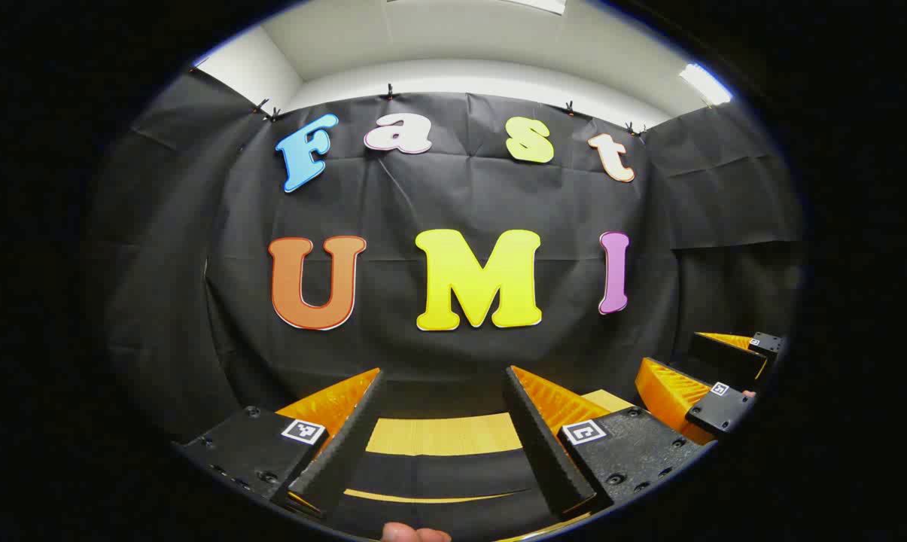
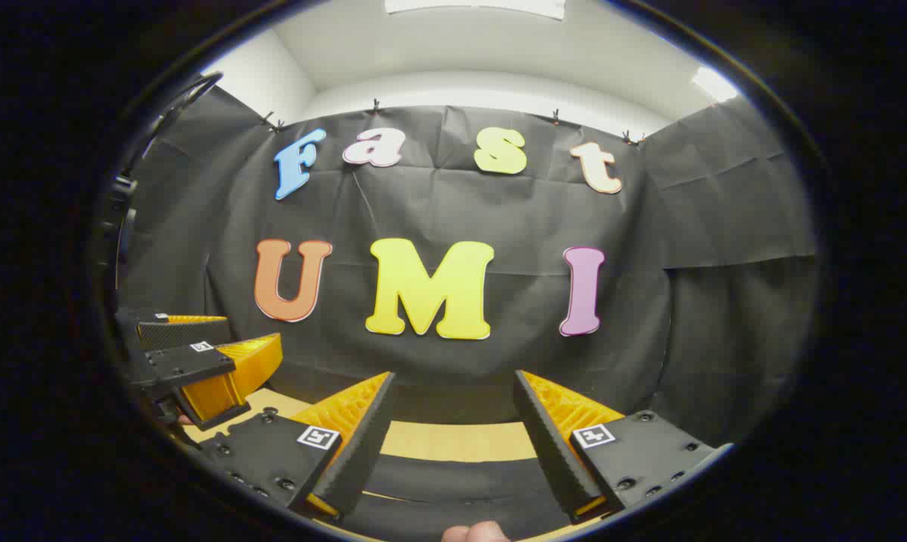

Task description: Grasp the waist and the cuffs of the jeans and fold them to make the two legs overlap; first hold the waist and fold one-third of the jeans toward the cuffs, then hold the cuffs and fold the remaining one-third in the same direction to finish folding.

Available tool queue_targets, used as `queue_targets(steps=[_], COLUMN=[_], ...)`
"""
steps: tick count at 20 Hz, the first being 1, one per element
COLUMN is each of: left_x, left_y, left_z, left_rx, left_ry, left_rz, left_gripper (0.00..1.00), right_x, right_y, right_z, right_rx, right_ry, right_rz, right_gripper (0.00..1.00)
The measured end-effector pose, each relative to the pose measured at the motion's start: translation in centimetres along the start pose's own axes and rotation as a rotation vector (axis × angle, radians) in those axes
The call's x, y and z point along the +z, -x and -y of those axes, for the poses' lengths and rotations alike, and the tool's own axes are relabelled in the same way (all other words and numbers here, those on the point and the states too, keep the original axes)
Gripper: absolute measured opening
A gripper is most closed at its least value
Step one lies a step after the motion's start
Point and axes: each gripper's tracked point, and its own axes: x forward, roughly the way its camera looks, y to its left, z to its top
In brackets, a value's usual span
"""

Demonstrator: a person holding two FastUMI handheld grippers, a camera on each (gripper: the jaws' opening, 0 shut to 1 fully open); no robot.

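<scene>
In the left gripper view I see my left tool (image 1: 444, 380) raised and level, facing the black cloth wall (image 1: 453, 203); its two fingers (image 1: 348, 433) stand well apart with nothing between them, so I record it as released; through the gap I see a strip of the wooden tabletop (image 1: 442, 435) at the foot of the wall, with a dark band lying across it nearer to me; I cannot tell what that dark band is. At the lower right of the same view the right tool (image 1: 698, 373) sits beside mine at about the same height, a fingertip of the hand holding it just visible at its edge.

In the right gripper view my right tool (image 2: 453, 380) also faces the wall; its fingers (image 2: 363, 436) are spread wide and grip nothing, so it too is released; the tabletop (image 2: 453, 440) shows between them. The left tool (image 2: 197, 354) appears at the lower left, close alongside. A fingertip (image 2: 476, 533) shows at the bottom edge of this view.

As to the jeans, I cannot tell where they lie from these two views; neither tool touches any garment. White ceiling (image 2: 483, 45) with lit panels runs above the wall.
</scene>
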Motion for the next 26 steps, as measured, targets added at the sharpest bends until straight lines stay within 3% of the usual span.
queue_targets(steps=[1,7,8,9,14,15,16,17,19,20,21,22,26], left_x=[0.1,-0.3,-0.5,-0.4,-0.6,-0.6,-0.7,-0.7,-1.0,-1.2,-1.4,-1.9,-3.8], left_y=[0.0,-0.3,-0.3,-0.2,-0.3,-0.2,-0.1,0.0,0.2,0.2,0.3,0.4,0.0], left_z=[-0.1,-1.1,-1.5,-1.8,-2.0,-1.9,-1.9,-1.9,-1.8,-1.9,-2.1,-2.3,-2.5], left_rx=[-0.001,0.011,0.016,0.021,0.025,0.026,0.027,0.027,0.026,0.031,0.047,0.057,0.103], left_ry=[-0.001,0.008,0.010,0.012,0.028,0.028,0.028,0.029,0.029,0.021,0.013,0.011,0.032], left_rz=[0.007,0.002,0.003,0.004,0.001,0.001,0.001,0.004,-0.001,-0.005,-0.013,-0.025,-0.074], left_gripper=[0.89,0.89,0.98,0.89,0.89,0.98,0.89,0.98,0.98,0.89,0.89,0.99,0.99], right_x=[0.1,-0.2,-0.3,-0.3,-0.2,-0.4,-0.5,-0.6,-0.8,-1.0,-1.5,-1.8,-3.7], right_y=[-0.1,-0.1,-0.2,-0.2,0.0,0.0,0.0,0.0,-0.2,-0.2,-0.3,-0.5,-1.4], right_z=[-0.1,-1.2,-1.4,-1.5,-1.1,-0.9,-0.8,-0.5,0.5,0.9,1.2,1.6,5.5], right_rx=[-0.003,-0.005,-0.003,-0.003,-0.009,-0.009,-0.007,-0.010,-0.017,-0.017,-0.009,0.003,0.008], right_ry=[-0.002,-0.003,-0.002,-0.001,-0.006,-0.007,-0.004,-0.001,-0.003,-0.007,-0.009,-0.005,-0.006], right_rz=[-0.001,-0.016,-0.017,-0.018,-0.017,-0.019,-0.021,-0.023,-0.029,-0.037,-0.046,-0.053,-0.091], right_gripper=[0.94,0.94,0.96,0.99,0.96,0.95,0.94,0.99,0.96,0.95,0.94,0.94,0.94])
